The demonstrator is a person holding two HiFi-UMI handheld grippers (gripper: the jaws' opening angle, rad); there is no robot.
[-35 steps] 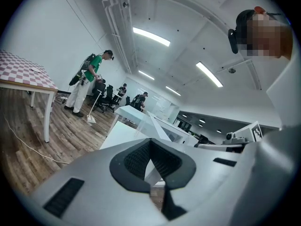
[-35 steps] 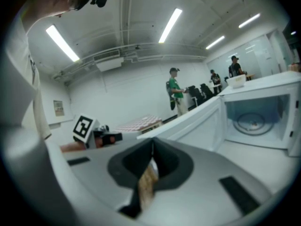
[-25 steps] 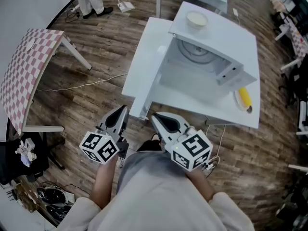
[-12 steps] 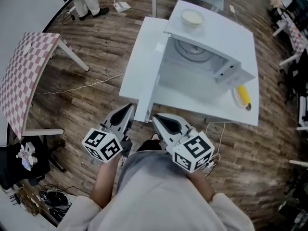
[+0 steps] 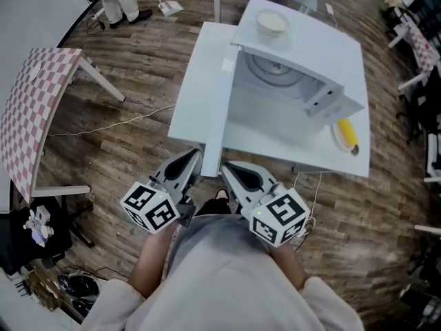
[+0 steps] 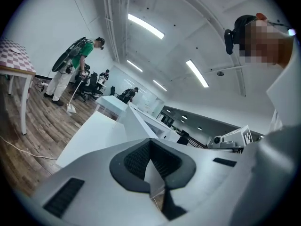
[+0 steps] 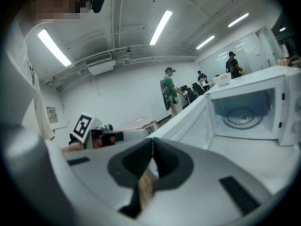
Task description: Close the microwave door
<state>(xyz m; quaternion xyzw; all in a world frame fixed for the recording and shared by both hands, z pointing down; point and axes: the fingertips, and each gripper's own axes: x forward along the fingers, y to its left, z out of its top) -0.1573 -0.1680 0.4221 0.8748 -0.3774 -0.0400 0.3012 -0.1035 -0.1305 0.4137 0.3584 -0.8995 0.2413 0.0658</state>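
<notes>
Wood-plank flooring point(image 5: 124, 136) surrounds a white table point(image 5: 191, 95), on which the microwave point(image 5: 313, 54) is stood with its cavity exposed. The microwave door point(image 5: 219, 109) is swung wide on its left hinge, and its free edge is turned toward the person at the table's near corner. The left hand-held gripper point(image 5: 195, 156) is held just beside that free edge on the outer side, clenched with nothing caught between its jaws. The right hand-held gripper point(image 5: 224, 165) is likewise clenched and empty, and is placed just to the inner side of the same edge. Several risks can be judged from this. A narrow, clenched tip could be skidded off the smooth panel if the push is applied at a slant. The right hand-held gripper could be struck or pinched, since it appears to lie near the path the door must sweep. A hard shove could jolt the microwave, so that the bowl point(image 5: 271, 23) set on its top is shifted, or the door could rebound unlatched. The banana point(image 5: 346, 134) at the table's far right is well apart and unlikely to be disturbed. Compared with a second ago, both hand-held grippers have been brought closer to the free edge — the left one most — while the door's angle appears unchanged.
</notes>
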